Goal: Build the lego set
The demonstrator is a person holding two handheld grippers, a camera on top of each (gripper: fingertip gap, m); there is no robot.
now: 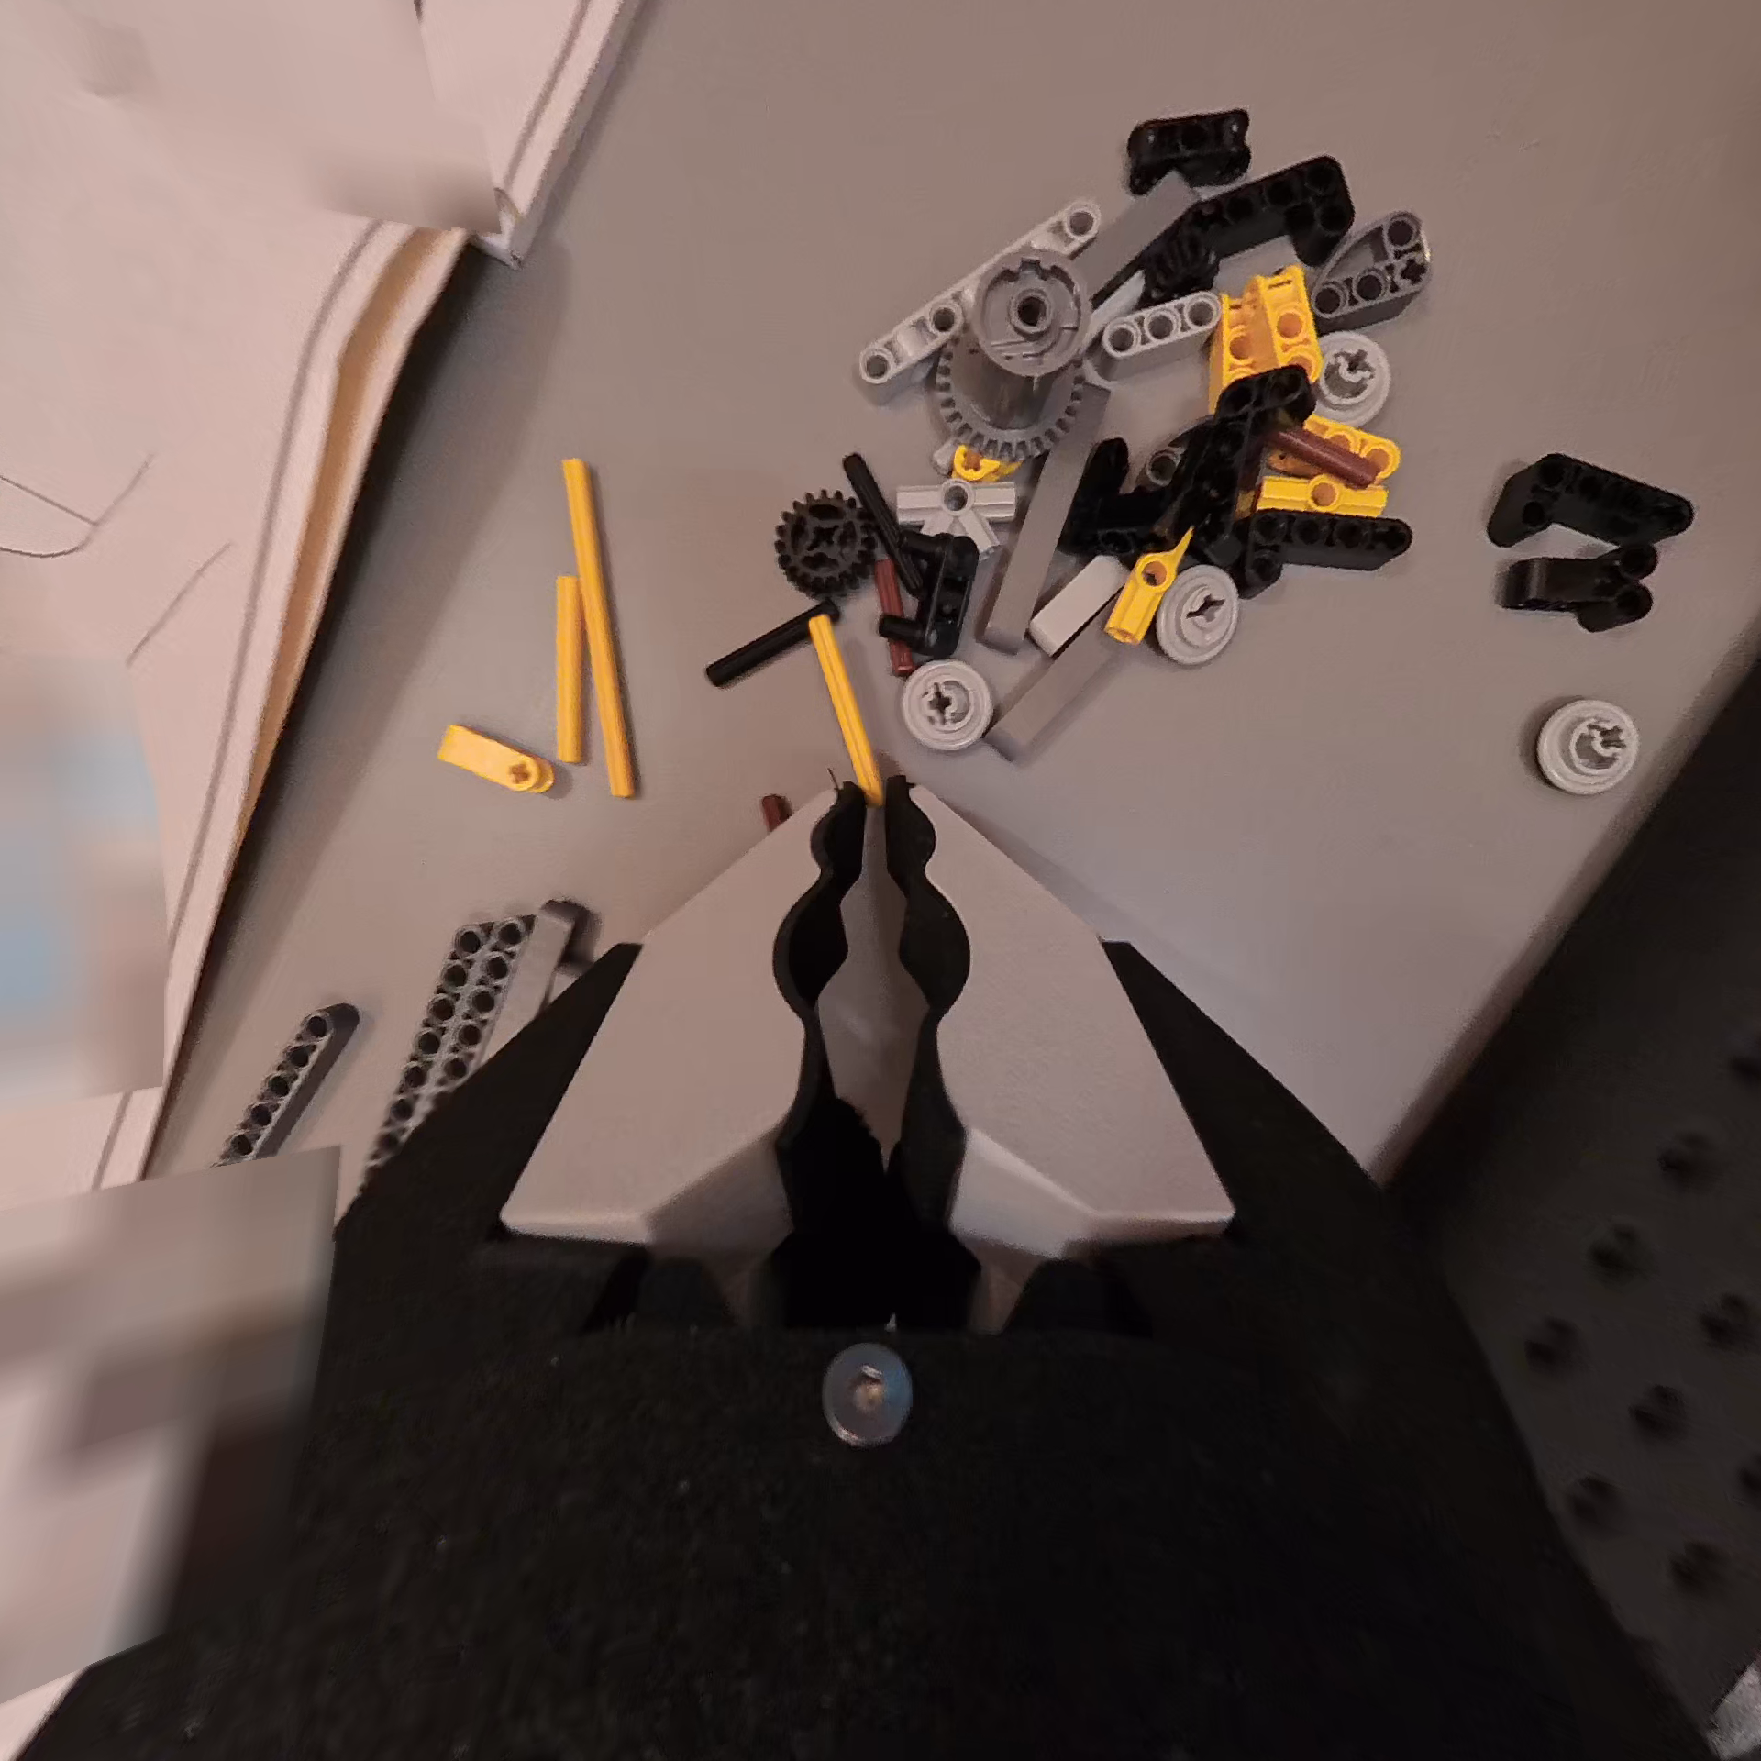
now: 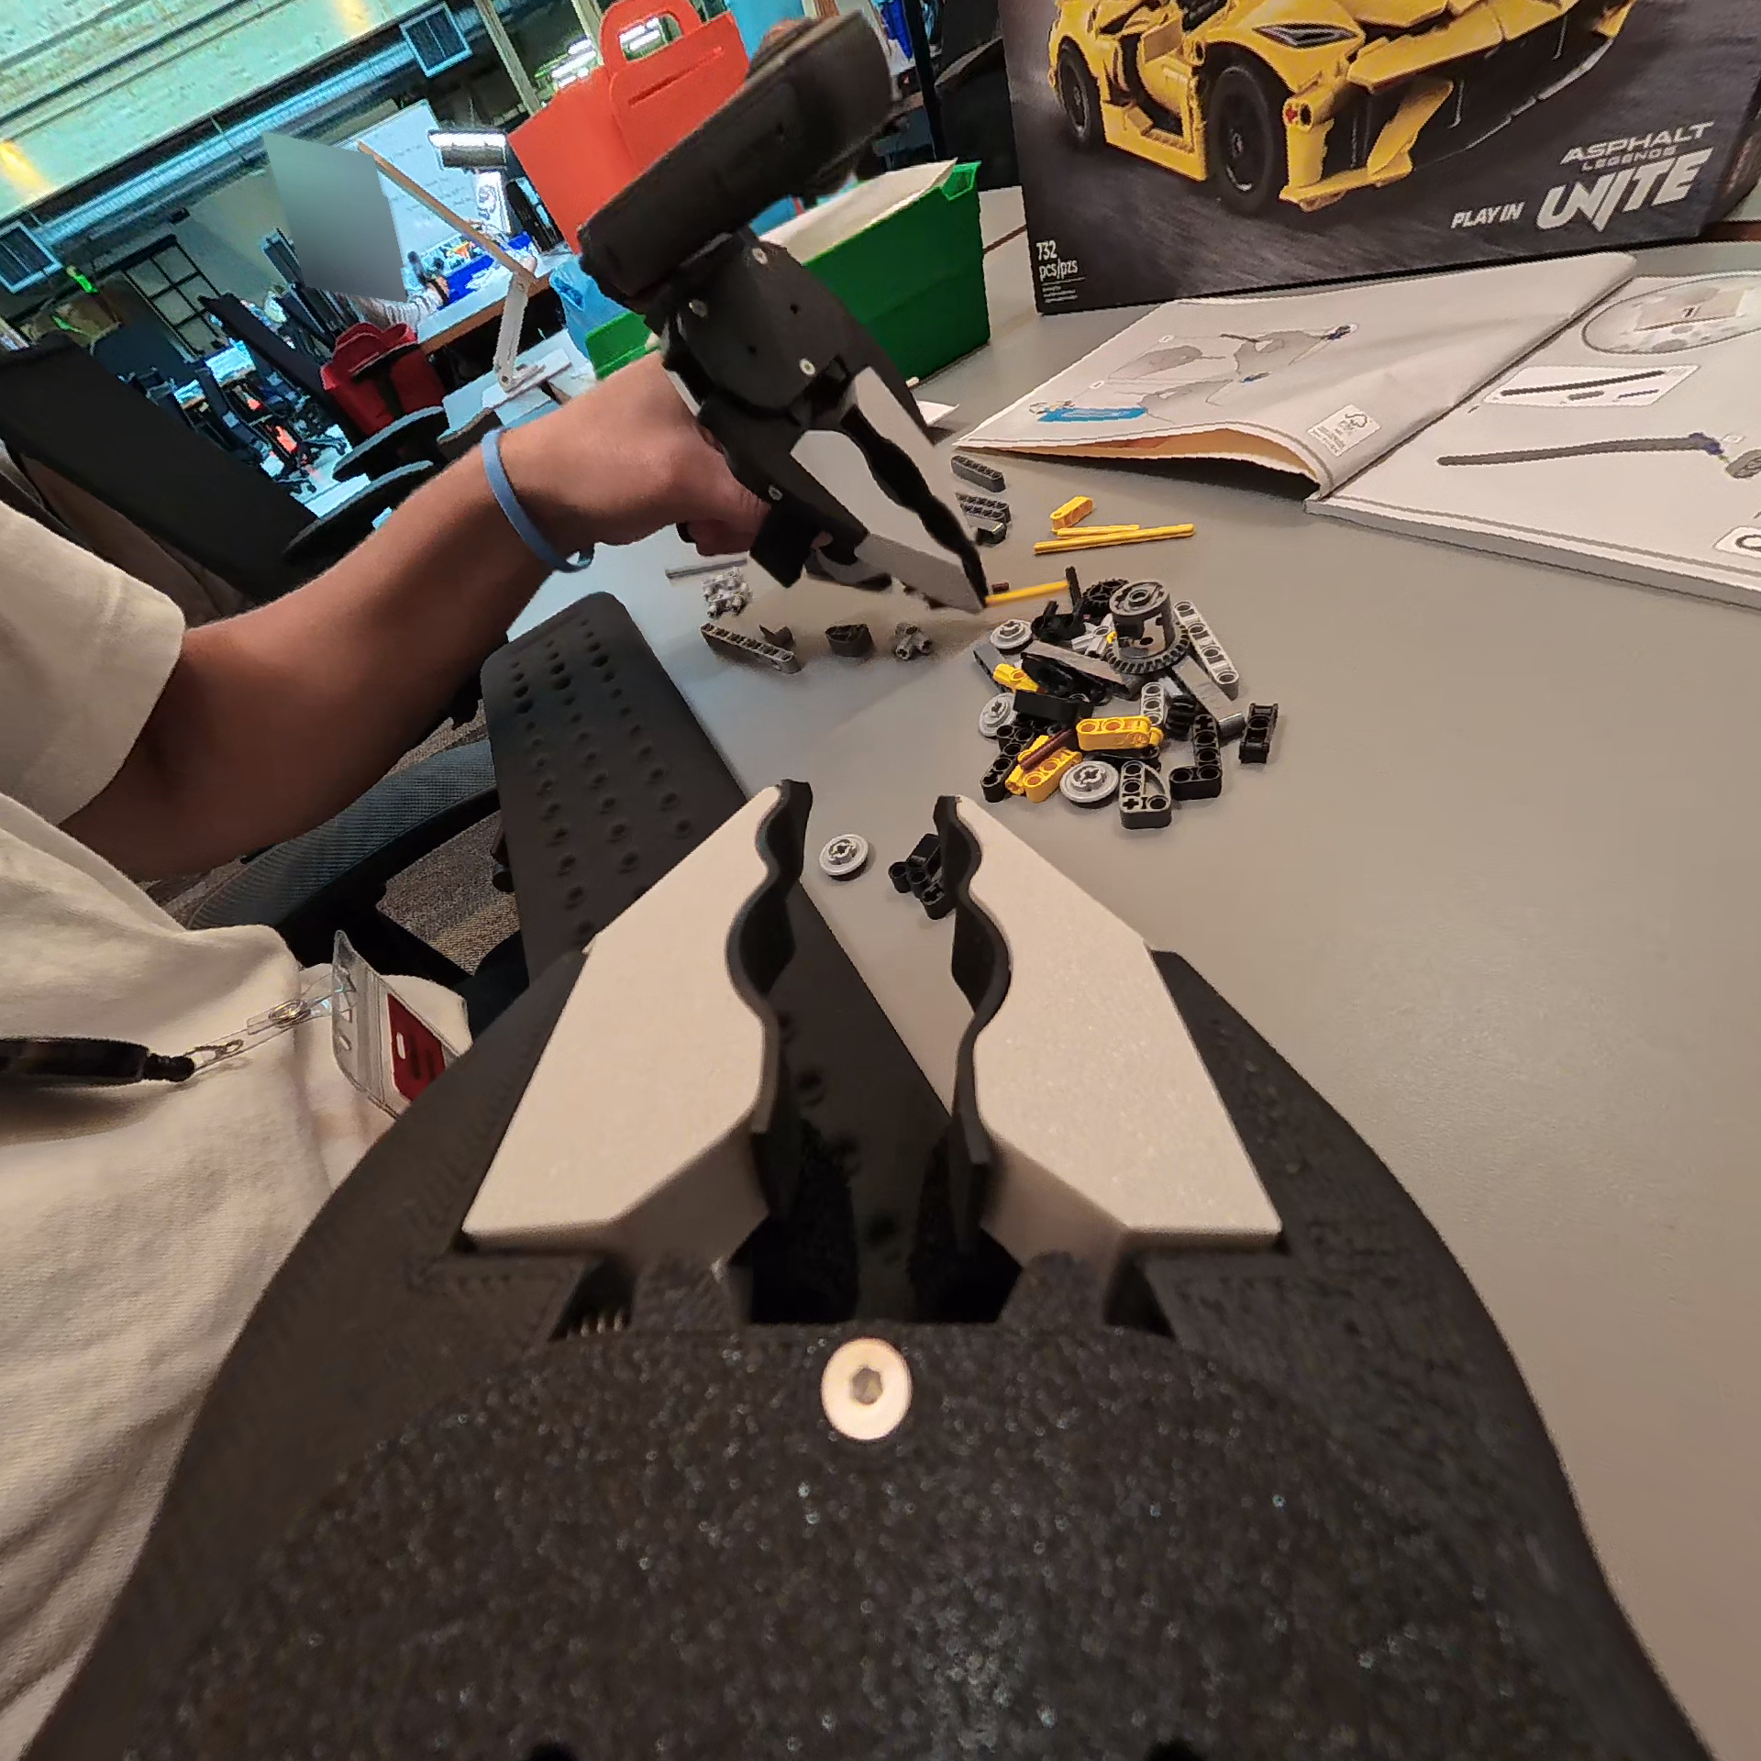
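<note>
One yellow axle (image 1: 843, 705) end hidden, seemingly pinched in left tongs (image 1: 873, 796), right tongs (image 2: 872, 810) parted

My left tongs (image 1: 872, 796) pinch the near end of a thin yellow plastic axle (image 1: 843, 700) on the grey bench (image 1: 1239, 905), beside the heap of loose black, grey and yellow pieces (image 1: 1143, 429).

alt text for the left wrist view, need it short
The left gripper has its jaws shut on one end of a yellow axle on a grey table. Beyond it lies a pile of black, grey and yellow lego parts; two more yellow axles lie to the left near an open instruction booklet.
</note>
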